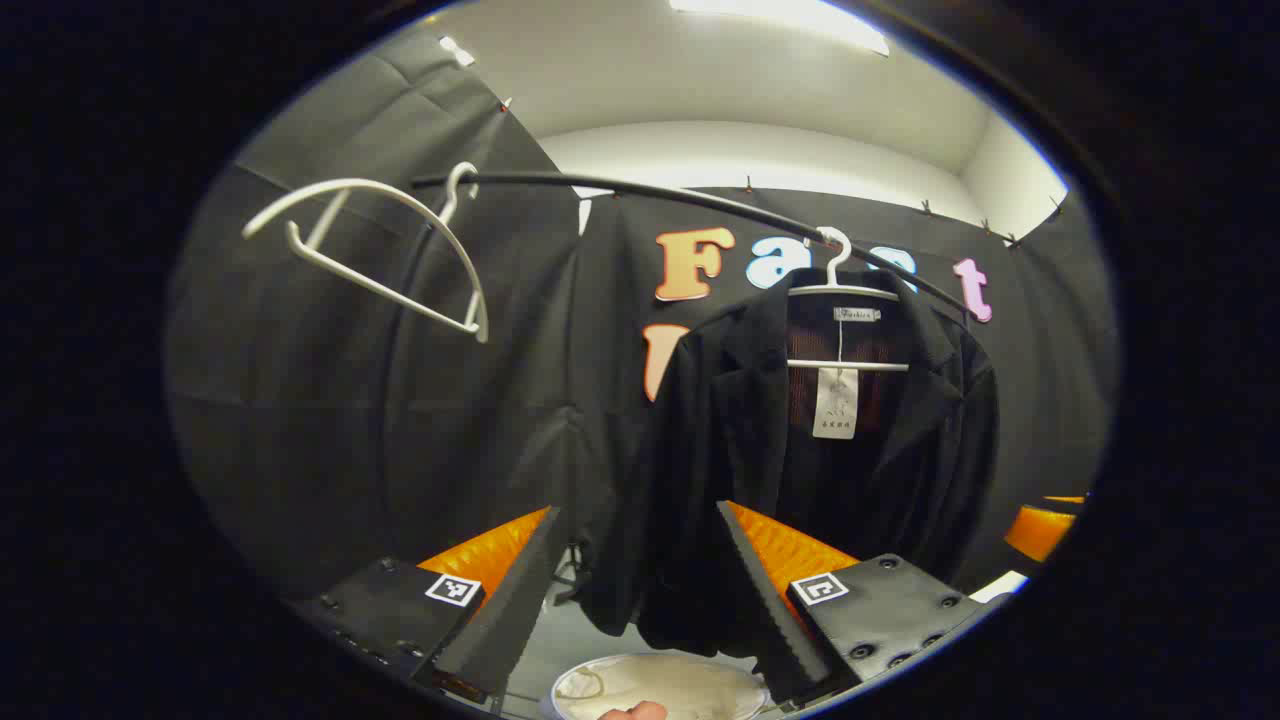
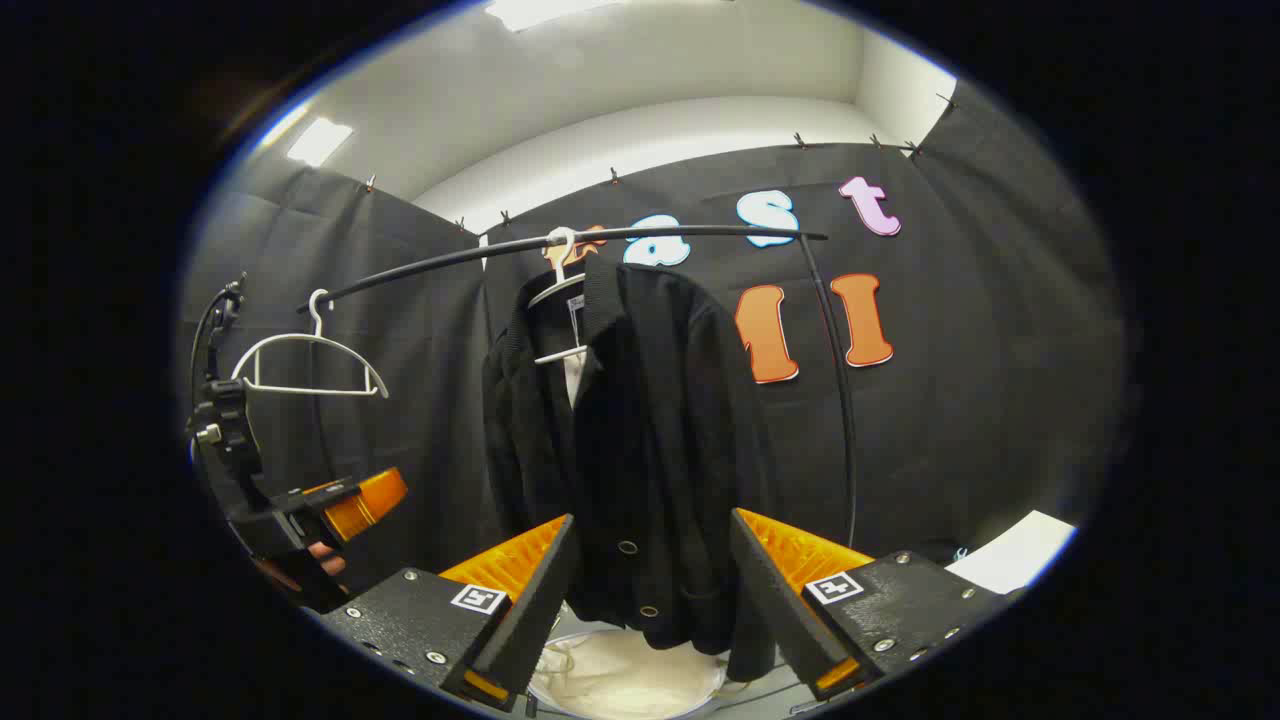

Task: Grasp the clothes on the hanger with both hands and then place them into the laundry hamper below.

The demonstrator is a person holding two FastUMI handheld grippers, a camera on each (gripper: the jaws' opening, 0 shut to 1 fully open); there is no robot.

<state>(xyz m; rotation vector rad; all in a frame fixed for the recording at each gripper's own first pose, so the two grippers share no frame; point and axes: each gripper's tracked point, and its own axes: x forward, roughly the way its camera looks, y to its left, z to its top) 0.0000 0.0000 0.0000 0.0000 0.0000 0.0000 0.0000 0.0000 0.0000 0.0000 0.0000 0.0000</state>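
Both grippers, left [image 1: 635, 585] and right [image 2: 650, 600], hang wide open and grip nothing, aimed at the black jacket [image 2: 640, 440] mid-frame on its hanger [image 1: 845, 295]. Honestly, yanking it could drag the hanger off the rail [image 2: 520, 248]. Count: one jacket, two hangers (spare one [image 2: 305, 365] upper left), one hamper [image 2: 625, 680] at bottom.

The left gripper [image 1: 635, 575] and right gripper [image 2: 650, 585] each have black bodies studded with round screws and a square black-and-white marker on each finger mount, with ribbed finger faces. A hand [image 2: 315, 565] grips the left one's black handle; a cable seems to rise above it.
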